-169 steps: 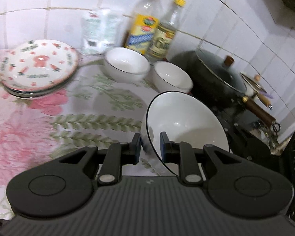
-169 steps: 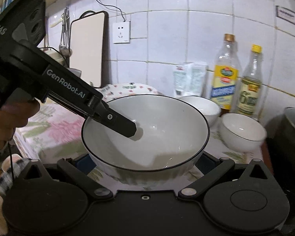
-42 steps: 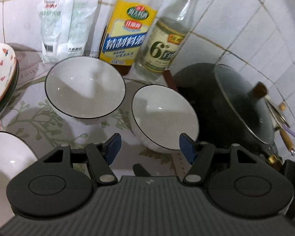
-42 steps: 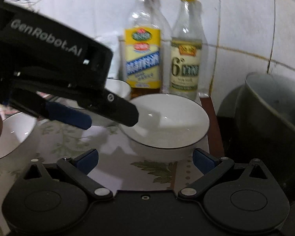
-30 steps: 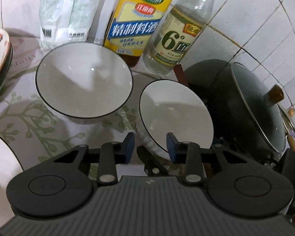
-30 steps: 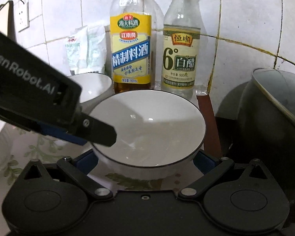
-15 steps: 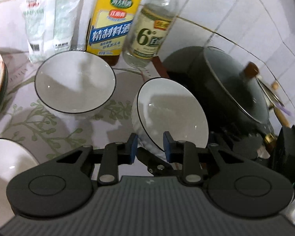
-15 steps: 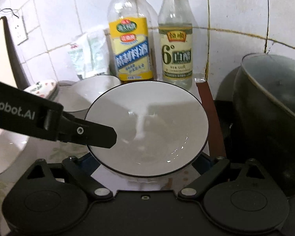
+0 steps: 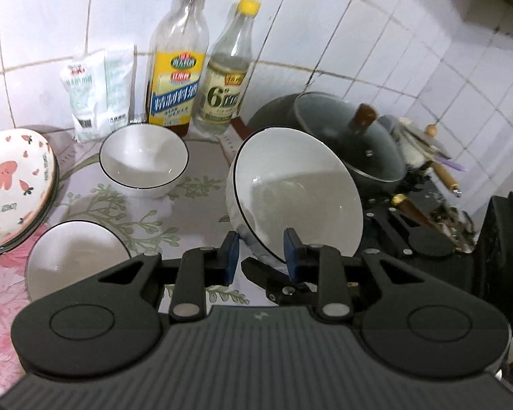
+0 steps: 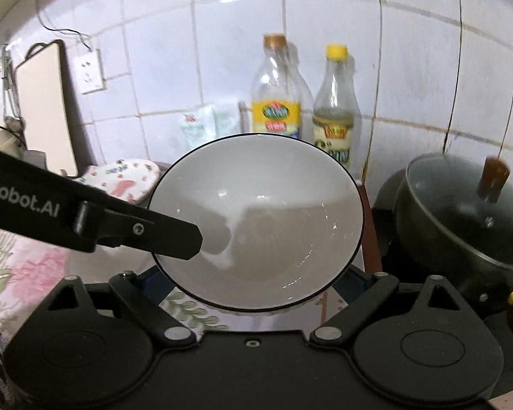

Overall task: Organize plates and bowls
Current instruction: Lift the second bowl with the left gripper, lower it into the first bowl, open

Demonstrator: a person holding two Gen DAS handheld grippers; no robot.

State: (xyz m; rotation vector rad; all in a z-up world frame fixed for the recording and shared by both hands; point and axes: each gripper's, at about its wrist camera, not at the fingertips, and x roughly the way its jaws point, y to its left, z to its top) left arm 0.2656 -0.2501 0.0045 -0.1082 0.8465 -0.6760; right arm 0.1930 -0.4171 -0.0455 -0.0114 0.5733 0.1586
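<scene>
A white bowl with a black rim hangs tilted above the flowered tablecloth. My left gripper is shut on its near rim, one blue pad inside and one outside. In the right wrist view the same bowl sits between the wide-set fingers of my right gripper, which is shut on its sides; the pads are mostly hidden under it. The left gripper's finger reaches over the rim from the left. A smaller white bowl and another white bowl stand on the cloth.
Stacked patterned plates lie at the far left. Two bottles and a white packet line the tiled wall. A dark lidded pot with utensils stands at the right. A cutting board leans at the back left.
The left jaws closed on the bowl's rim, and both grippers lifted the bowl off the cloth and drew it back from the bottles. It now tilts more.
</scene>
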